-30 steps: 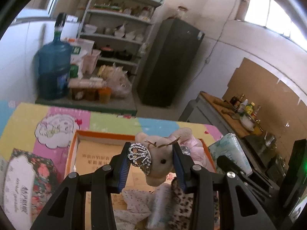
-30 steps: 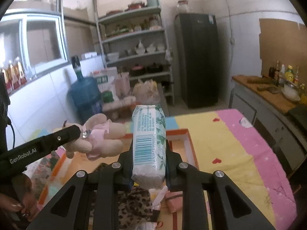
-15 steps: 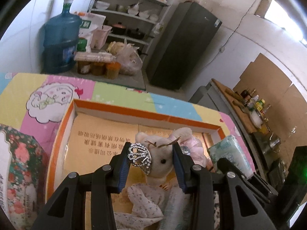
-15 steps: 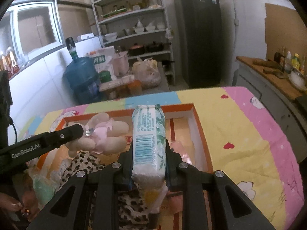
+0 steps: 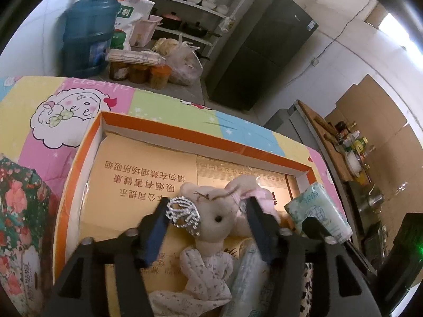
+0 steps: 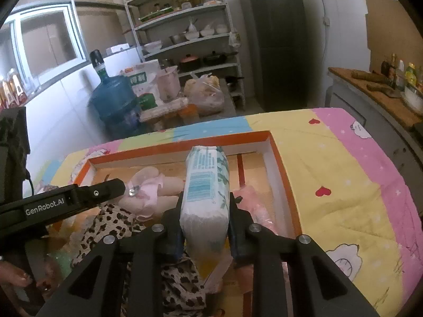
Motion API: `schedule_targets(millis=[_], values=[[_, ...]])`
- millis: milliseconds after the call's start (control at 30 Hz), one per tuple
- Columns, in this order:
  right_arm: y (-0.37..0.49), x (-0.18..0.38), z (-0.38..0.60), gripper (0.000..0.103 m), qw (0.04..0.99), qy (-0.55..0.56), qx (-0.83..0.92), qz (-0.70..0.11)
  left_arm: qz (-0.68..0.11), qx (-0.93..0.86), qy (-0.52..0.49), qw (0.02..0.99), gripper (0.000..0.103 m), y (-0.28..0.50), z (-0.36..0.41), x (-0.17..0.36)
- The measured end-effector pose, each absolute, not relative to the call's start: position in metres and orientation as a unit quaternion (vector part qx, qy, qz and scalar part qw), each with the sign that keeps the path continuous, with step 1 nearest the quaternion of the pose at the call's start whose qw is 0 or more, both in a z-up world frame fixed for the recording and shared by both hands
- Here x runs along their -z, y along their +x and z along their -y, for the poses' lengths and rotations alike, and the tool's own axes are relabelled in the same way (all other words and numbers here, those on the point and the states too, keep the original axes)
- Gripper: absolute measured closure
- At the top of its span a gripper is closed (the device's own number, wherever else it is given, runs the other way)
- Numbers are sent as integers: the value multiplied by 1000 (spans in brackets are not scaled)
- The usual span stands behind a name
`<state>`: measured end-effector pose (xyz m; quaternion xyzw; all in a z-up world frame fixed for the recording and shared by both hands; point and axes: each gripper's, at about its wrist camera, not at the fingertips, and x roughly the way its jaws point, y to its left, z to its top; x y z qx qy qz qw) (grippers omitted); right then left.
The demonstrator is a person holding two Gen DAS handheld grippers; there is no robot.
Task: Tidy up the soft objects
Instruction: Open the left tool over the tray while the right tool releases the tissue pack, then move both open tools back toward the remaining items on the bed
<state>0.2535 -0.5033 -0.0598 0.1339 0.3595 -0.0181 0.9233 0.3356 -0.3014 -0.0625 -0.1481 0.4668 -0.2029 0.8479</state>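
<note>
A cream plush bunny (image 5: 214,219) with a silver crown and a floral dress lies in the orange-rimmed cardboard box (image 5: 185,134). My left gripper (image 5: 207,206) straddles its head; the jaws are opening and their pads stand clear of it. In the right wrist view the bunny's pink ears (image 6: 150,192) show beside the left gripper's finger (image 6: 105,189). My right gripper (image 6: 206,198) still pinches a white-and-green tissue pack (image 6: 206,185) upright over the box (image 6: 277,158), with its jaws opening. The same pack (image 5: 314,211) shows at the right of the left wrist view.
A leopard-print cloth (image 6: 113,224) and a pink packet (image 6: 253,206) lie in the box. A floral carton (image 5: 18,211) stands left of it on the cartoon tablecloth (image 6: 343,185). Beyond are a water bottle (image 5: 87,34), shelves and a dark fridge (image 6: 275,39). A person's hand (image 6: 15,277) shows at lower left.
Both grippers came down into the box. The left jaws spread apart and let go of the bunny's head. The right jaws widened a little around the tissue pack.
</note>
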Motion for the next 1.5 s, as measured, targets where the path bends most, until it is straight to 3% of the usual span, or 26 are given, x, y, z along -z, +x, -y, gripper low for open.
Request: schedule_targets(millis=[67, 133, 333, 700, 1500], values=[[253, 59, 503, 59, 924, 136, 20, -358, -465, 206, -161, 846, 25, 335, 300, 63], [250, 57, 503, 49, 924, 137, 23, -356, -464, 209, -169, 844, 22, 334, 298, 62], [243, 51, 505, 38, 928, 145, 27, -342, -451, 213, -170, 850, 19, 327, 298, 53], [212, 29, 510, 31, 941, 161, 46, -295, -414, 229, -175, 863, 15, 309, 293, 33], [124, -8, 489, 30, 963, 132, 98, -216, -267, 235, -47, 933, 14, 224, 284, -25]])
